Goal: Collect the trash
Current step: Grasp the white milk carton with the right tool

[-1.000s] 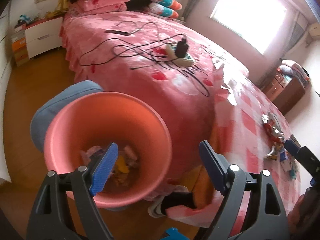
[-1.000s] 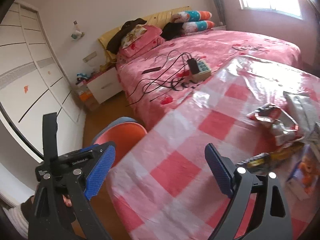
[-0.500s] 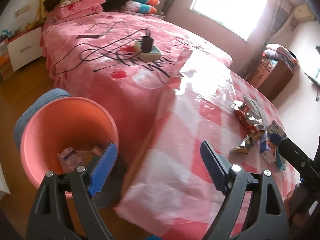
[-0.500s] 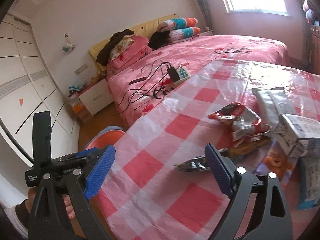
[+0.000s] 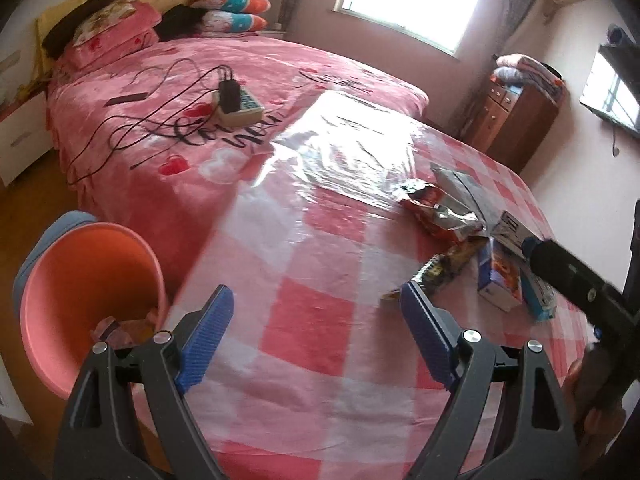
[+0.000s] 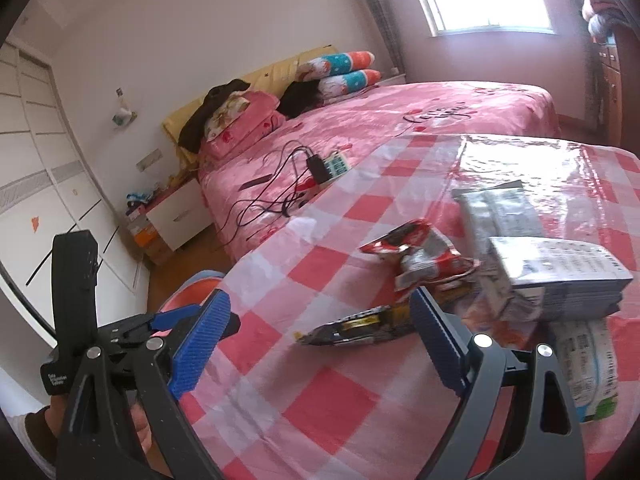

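Trash lies on the pink checked table [image 5: 312, 312]: a crumpled red and silver snack bag [image 5: 438, 210] [image 6: 416, 256], a flat dark and yellow wrapper [image 5: 436, 270] [image 6: 360, 326], a silver bag [image 6: 494, 206] and small cartons [image 5: 502, 280] [image 6: 556, 276]. A pink bin [image 5: 72, 280] with scraps inside stands on the floor left of the table. My left gripper [image 5: 316, 340] hovers open over the table's near part, nothing between its fingers. My right gripper [image 6: 320, 342] is open too, the flat wrapper just beyond its right finger [image 6: 436, 336].
A bed [image 5: 224, 92] with a pink cover adjoins the table, carrying a power strip [image 5: 238, 106], cables and a phone. A white nightstand [image 6: 178, 216] and wardrobe doors stand at left, a brown dresser [image 5: 520, 120] at the far right. The other hand-held gripper [image 5: 580, 280] reaches in from the right.
Both grippers swung right, away from the pink bin and over the table; the bin slid to the left edge of both views and the trash pile came closer. Both stayed open and empty.
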